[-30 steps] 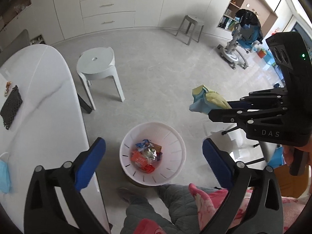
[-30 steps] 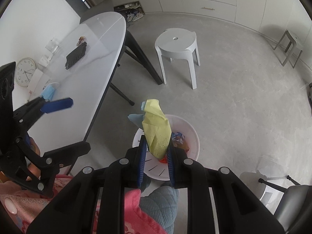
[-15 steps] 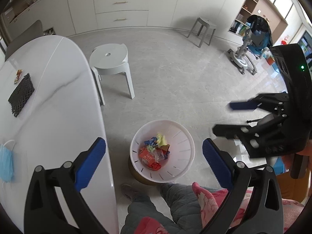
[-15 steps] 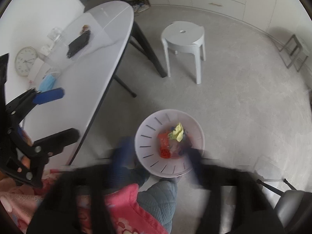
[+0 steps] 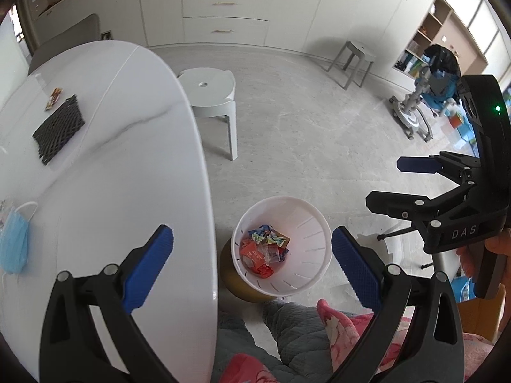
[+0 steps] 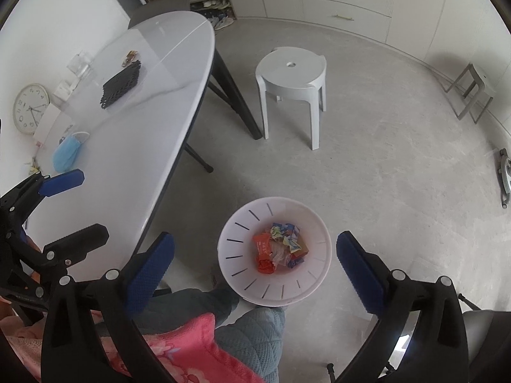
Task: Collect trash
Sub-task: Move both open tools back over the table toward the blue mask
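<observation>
A white slotted trash bin (image 5: pixel 311 223) stands on the floor by the table edge, with crumpled colourful wrappers (image 5: pixel 265 249) inside; it shows in the right wrist view (image 6: pixel 242 223) too, with the wrappers (image 6: pixel 281 247). My left gripper (image 5: pixel 252 265) is open and empty above the table edge and bin. My right gripper (image 6: pixel 255 263) is open and empty above the bin; it also shows in the left wrist view (image 5: pixel 396 182). A blue face mask (image 5: pixel 12 245) and a small wrapper (image 5: pixel 53 98) lie on the white table (image 5: pixel 127 159).
A black mesh mat (image 5: pixel 59 127) lies on the table. A white stool (image 5: pixel 214 95) stands beyond the bin, a grey stool (image 5: pixel 354 60) farther back. A clock (image 6: pixel 30 108) leans at the wall. The person's legs (image 5: pixel 287 335) are under the grippers.
The right gripper opened and let the yellow and blue wrapper fall into the bin. The left gripper shifted left, over the table edge.
</observation>
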### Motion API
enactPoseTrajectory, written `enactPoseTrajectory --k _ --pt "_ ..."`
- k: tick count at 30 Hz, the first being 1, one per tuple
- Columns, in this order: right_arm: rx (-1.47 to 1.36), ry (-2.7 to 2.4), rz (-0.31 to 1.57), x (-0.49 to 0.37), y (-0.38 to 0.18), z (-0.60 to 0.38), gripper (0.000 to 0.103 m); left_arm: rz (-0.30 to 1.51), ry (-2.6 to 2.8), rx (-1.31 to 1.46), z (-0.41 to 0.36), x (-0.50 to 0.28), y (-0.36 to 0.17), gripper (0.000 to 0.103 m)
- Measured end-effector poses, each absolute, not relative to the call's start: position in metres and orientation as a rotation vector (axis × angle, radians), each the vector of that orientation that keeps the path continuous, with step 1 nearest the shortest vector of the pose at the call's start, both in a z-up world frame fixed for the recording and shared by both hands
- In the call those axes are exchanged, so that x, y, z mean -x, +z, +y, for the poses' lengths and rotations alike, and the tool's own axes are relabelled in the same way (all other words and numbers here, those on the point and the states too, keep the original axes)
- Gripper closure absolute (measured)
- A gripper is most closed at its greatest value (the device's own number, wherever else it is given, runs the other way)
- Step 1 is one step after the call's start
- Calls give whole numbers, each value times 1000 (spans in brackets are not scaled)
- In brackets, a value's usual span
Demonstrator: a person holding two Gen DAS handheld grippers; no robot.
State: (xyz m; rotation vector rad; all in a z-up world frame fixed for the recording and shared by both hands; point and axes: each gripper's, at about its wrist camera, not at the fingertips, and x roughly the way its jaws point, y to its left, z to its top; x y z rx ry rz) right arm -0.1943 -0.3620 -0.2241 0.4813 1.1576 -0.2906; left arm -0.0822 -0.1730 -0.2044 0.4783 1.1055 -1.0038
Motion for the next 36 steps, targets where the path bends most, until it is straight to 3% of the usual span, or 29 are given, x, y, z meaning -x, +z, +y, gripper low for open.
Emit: enactPoseTrajectory --k 17,36 --pt "-430 -190 1174 124 -221 -322 3 1122 -738 -321 -97 19 -206 8" --pt "-315 40 1145 -30 -201 -249 2 1137 -126 16 67 -110 -227 8"
